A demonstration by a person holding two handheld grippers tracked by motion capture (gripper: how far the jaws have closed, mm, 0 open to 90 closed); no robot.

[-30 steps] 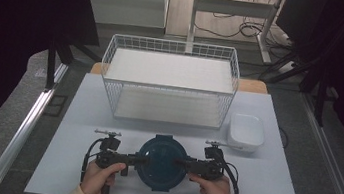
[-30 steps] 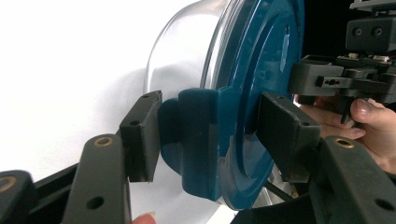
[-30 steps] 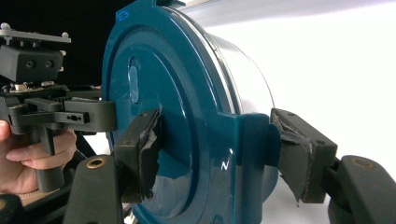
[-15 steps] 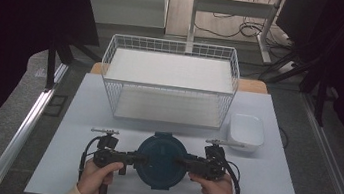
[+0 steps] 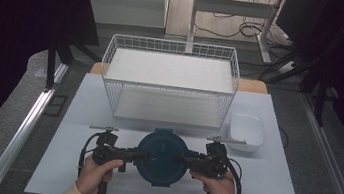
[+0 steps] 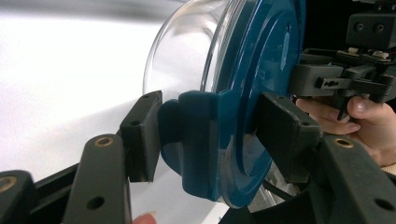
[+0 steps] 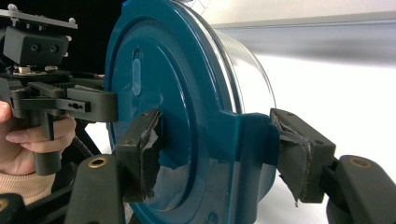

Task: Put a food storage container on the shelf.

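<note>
- Surface [image 5: 278, 191]: white, wide; its near edge is cut off at the bottom of the high view, along with the person's forearms.
- Wire basket [image 5: 169, 84]: white, two-tiered, at the middle of the far edge. Wires too fine to make out the mesh.
- Round container [image 5: 162, 156]: clear glass body under a teal lid [image 6: 261, 93], at the middle of the near edge. From above the lid hides the glass; the left tool view shows the bowl's clear wall [image 6: 187, 51], and the right tool view shows it too [image 7: 247, 70].
- White tray [image 5: 245, 132]: small, rectangular, just right of the basket's near right corner, apart from the container.
- Left tool [image 5: 138, 156]: clenched on the lid's left edge. Its own view shows one pad [image 6: 142, 135] against a teal lid clasp [image 6: 187, 140] and the other on the lid's top face. Held by the left hand [image 5: 94, 175].
- Right tool [image 5: 179, 159]: clenched on the lid's right edge. Its own view shows a worn pad [image 7: 140, 154] on the lid's top face and the other pad against the right clasp [image 7: 252, 140]. Held by the right hand [image 5: 220, 191].
- Whether the container rests on the surface or hangs just above it I cannot tell.
</note>
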